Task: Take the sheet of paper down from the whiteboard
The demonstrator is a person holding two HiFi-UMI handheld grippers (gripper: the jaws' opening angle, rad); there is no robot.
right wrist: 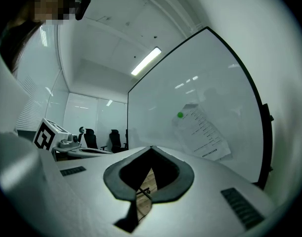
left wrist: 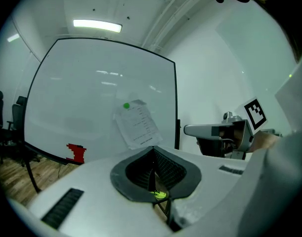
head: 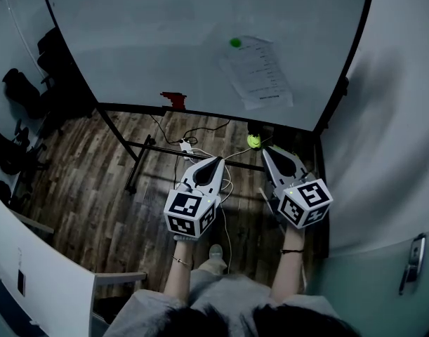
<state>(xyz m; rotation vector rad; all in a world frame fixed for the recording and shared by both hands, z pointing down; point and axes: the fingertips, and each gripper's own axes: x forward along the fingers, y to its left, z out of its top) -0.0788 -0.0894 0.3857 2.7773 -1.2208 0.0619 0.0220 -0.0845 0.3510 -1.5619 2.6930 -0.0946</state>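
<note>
- Straight ahead of both tools, the sheet of paper (head: 260, 76) hangs on the whiteboard (head: 151, 41), tilted, with a green magnet (head: 235, 42) pinning its upper left corner.
- The left gripper (head: 218, 160) is closed and empty. In the left gripper view its jaws meet at the tip (left wrist: 153, 148) with nothing between them.
- From that view the sheet (left wrist: 138, 125) shows just above the jaw tips but lies well beyond them on the board, with no contact.
- The right gripper (head: 265, 148) is closed too — in its own view the jaws come together at a point (right wrist: 151, 147) and hold nothing.
- From the right gripper view the sheet (right wrist: 202, 132) lies above and to the right of the tips, well apart from them, with the magnet (right wrist: 180, 115) at its top.
- In the head view both grippers point level toward the board, side by side. The right one is the nearer to the sheet, standing below its lower edge.
- A red object (head: 173, 100) sits at the board's lower edge, left of the sheet.
- A yellow-green ball (head: 254, 141) lies on the wood floor (head: 95, 188) by the board's stand, just beside the right gripper's tip in the head view.
</note>
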